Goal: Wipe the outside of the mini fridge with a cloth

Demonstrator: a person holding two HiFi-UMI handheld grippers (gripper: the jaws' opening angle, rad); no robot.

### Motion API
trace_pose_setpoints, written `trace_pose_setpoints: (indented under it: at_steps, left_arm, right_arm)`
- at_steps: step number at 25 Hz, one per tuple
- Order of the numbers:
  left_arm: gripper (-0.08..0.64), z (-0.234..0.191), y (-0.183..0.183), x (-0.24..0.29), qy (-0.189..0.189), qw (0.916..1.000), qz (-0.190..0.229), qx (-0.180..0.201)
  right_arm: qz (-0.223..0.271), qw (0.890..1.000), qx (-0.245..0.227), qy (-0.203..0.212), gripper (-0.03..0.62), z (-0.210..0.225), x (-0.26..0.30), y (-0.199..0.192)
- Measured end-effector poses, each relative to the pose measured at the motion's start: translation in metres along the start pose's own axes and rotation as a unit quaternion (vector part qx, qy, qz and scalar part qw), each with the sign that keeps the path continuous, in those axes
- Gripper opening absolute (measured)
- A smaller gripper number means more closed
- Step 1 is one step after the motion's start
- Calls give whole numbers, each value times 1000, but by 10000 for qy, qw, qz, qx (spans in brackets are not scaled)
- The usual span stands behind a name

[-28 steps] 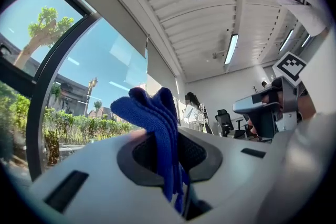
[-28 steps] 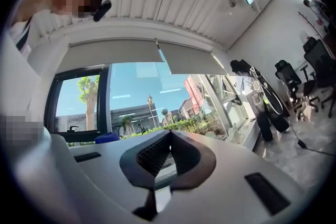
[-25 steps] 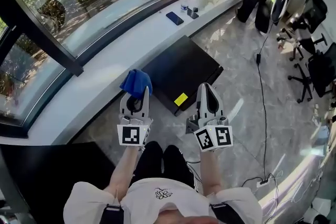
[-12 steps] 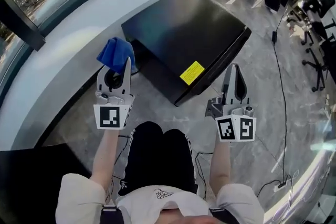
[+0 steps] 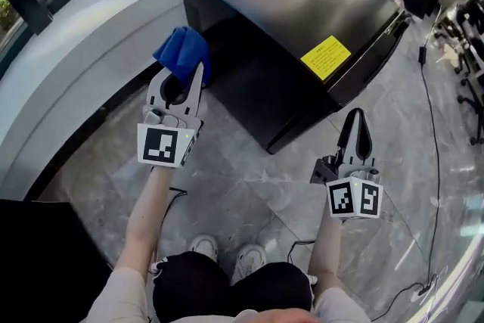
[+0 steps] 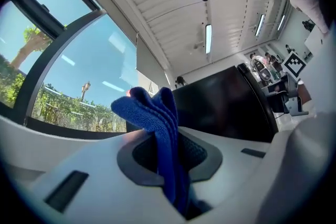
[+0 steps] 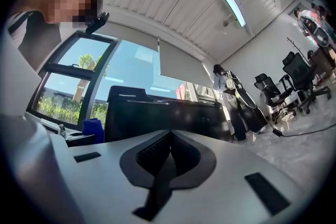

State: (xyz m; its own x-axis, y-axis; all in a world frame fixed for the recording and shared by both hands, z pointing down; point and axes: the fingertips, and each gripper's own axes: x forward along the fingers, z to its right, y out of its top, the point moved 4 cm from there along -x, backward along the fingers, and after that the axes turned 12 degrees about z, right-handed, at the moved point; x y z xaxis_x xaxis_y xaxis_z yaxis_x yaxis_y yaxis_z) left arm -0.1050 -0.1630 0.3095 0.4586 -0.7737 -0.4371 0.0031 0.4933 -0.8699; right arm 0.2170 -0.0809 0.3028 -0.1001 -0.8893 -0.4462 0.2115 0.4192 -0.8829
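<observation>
Head view: blue cloth (image 5: pixel 184 51) clamped beside the black mini fridge (image 5: pixel 295 4).
Left gripper (image 5: pixel 184 76) is closed on the cloth at the fridge's 9 o'clock. Right gripper (image 5: pixel 355 121), jaws together and empty, hangs at its 5 o'clock.

Mini fridge (image 5: pixel 302 19): stands on the floor (image 5: pixel 249 193) ahead of the person, beside the window ledge (image 5: pixel 91 64) that runs along its left.
Cloth (image 5: pixel 184 49): pinched between the jaws of the left gripper (image 5: pixel 181 76), just beside the fridge's left side.
Right gripper (image 5: pixel 355 125): jaws together, near the fridge's nearest corner but apart from it.
Cable (image 5: pixel 435 132): on the floor, right of the fridge.
Shoes (image 5: pixel 227 253): on the floor, behind both grippers.
</observation>
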Motion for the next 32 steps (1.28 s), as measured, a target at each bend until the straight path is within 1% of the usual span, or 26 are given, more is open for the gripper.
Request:
trace_pose_setpoints:
  at_steps: [2,5,10,14,18,19,24,29,32]
  left_arm:
    - [56,-8,-7,1,-27,10000,-36,35]
    - [55,-28,-1,12,69,9999,-80,115]
    - [56,-56,4,36,190,9992,-365,-5]
    - [56,-83,0,61,273,9982,-540,45]
    - [55,-104,-10,78,405,9968,-682,-123]
    - [56,-107,-12,82,405,9967,-702,-100]
    - [56,-105,-14,96,135,9962,-767,397]
    - [55,-95,-11,101,-144,9950,-810,575]
    - [55,-84,-3,99,-201,9961,-690,519]
  right_arm:
    - [3,9999,105,50,11,-4,-8,-10]
    - [-27,9995,130,280,11,-16,-11,-11]
    - [-81,9993,196,295,11,-21,-16,-3]
    - [-174,9988,50,454,11,-31,-14,-4]
    - [-281,9984,30,484,11,-34,-15,-8]
    - [-287,9983,26,504,11,-34,-15,-9]
    - [-360,9979,10,537,11,-34,-15,-16]
    - [-423,9973,-37,605,11,-36,-17,-21]
    - [-407,9971,-46,634,11,-40,-15,-21]
